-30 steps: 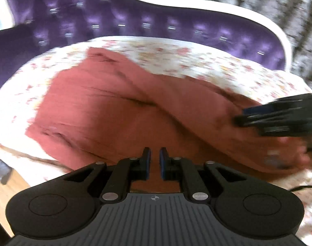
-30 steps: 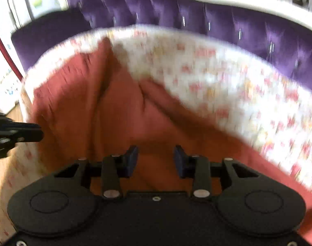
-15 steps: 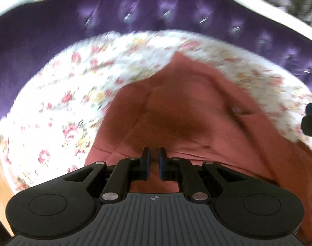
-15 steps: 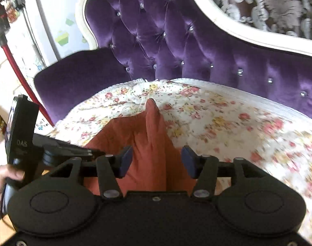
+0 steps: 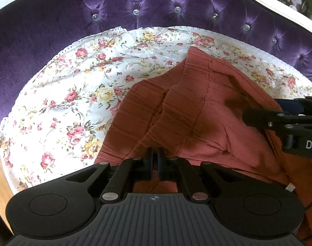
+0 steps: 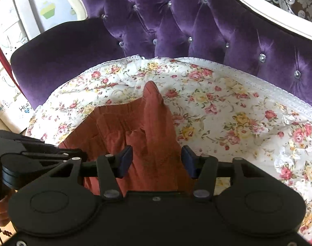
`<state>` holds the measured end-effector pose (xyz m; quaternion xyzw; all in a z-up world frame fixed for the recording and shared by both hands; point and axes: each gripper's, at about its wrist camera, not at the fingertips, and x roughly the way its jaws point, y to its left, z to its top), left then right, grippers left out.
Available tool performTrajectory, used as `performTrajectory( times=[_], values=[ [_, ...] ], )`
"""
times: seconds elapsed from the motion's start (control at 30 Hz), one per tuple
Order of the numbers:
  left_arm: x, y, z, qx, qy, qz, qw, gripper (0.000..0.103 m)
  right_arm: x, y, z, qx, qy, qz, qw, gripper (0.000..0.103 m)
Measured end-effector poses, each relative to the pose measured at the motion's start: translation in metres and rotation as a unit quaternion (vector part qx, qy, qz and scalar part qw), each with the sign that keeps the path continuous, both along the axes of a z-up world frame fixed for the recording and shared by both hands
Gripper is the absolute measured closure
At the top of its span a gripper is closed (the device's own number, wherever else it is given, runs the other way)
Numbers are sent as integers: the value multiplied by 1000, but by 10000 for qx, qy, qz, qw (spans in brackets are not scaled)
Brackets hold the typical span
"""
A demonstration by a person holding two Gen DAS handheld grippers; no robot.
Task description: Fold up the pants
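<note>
We have carried 1 part of the pants [image 5: 197, 110] across since 1 second ago; they now lie doubled on the floral cover [image 5: 74, 86]. Our left gripper [image 5: 155, 161] stays pinched on cloth; our right gripper [image 6: 156, 158] hangs open above them, so smoothing seems next.

a home: tufted purple sofa [image 6: 197, 26], floral cover [image 5: 74, 94]

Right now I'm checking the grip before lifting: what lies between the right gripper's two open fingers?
In the right wrist view, only a raised fold of the rust-red pants lies between the right gripper's spread fingers; neither pad visibly presses it.
</note>
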<state>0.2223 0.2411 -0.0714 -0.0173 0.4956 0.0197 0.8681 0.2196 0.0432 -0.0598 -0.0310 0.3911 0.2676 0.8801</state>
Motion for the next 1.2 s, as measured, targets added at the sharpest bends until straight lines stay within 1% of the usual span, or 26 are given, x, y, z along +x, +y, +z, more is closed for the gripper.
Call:
performTrajectory(
  times=[0.1, 0.17, 0.23, 0.33, 0.43, 0.5, 0.53, 0.6, 0.67, 0.7, 0.77, 0.8, 0.83, 0.87, 0.93, 0.97, 1.03, 1.07, 1.13, 1.2],
  values=[
    [0, 0, 1, 35, 3, 38, 10000, 97, -2, 4, 0, -131, -19, 68, 9999, 61],
    [-1, 0, 1, 77, 4, 72, 9999, 97, -3, 6, 0, -162, 14, 116, 9998, 84],
    [-3, 3, 2, 105, -7, 118, 9999, 97, -5, 4, 3, -67, 5, 88, 9999, 87],
    [-15, 14, 13, 182, -153, 296, 9993, 98, -25, 0, 21, 115, -259, 95, 9996, 88],
    [-33, 39, 28, 184, -343, 613, 9974, 98, -63, 0, 46, 391, -636, 439, 9962, 88],
    [-48, 57, 37, 228, -459, 862, 9950, 98, -89, 7, 55, 430, -748, 763, 9933, 88],
    [-55, 66, 41, 251, -502, 987, 9935, 98, -104, 14, 57, 371, -774, 976, 9915, 88],
    [-69, 83, 47, 290, -569, 1279, 9897, 98, -130, 34, 47, 49, -787, 1399, 9870, 88],
    [-81, 93, 51, 401, -636, 1515, 9856, 98, -149, 58, 23, -433, -795, 1682, 9816, 88],
    [-85, 94, 53, 465, -660, 1589, 9840, 97, -155, 71, 6, -667, -723, 1779, 9791, 88],
    [-89, 95, 55, 528, -658, 1647, 9827, 98, -161, 85, -22, -924, -523, 1904, 9760, 87],
    [-91, 90, 55, 506, -661, 1587, 9838, 98, -163, 91, -34, -1023, -480, 1942, 9744, 85],
    [-91, 86, 54, 467, -664, 1484, 9856, 98, -164, 91, -39, -1074, -518, 1956, 9734, 79],
    [-91, 80, 53, 441, -665, 1382, 9872, 98, -166, 91, -40, -1071, -592, 1969, 9728, 77],
    [-92, 60, 49, 397, -684, 1087, 9909, 97, -165, 83, -29, -842, -611, 1896, 9763, 77],
    [-92, 50, 47, 378, -696, 938, 9924, 97, -165, 74, -21, -642, -573, 1862, 9787, 75],
    [-89, 28, 42, 338, -676, 594, 9954, 97, -163, 46, -4, -204, -481, 1667, 9846, 74],
    [-86, 17, 39, 318, -667, 426, 9964, 97, -161, 31, 4, -67, -452, 1540, 9870, 72],
    [-85, -1, 31, 335, -652, 128, 9972, 97, -154, -6, 18, 126, -431, 1152, 9923, 70],
    [-86, -17, 19, 420, -610, -168, 9971, 97, -139, -44, 26, 165, -423, 672, 9967, 68]
  ],
)
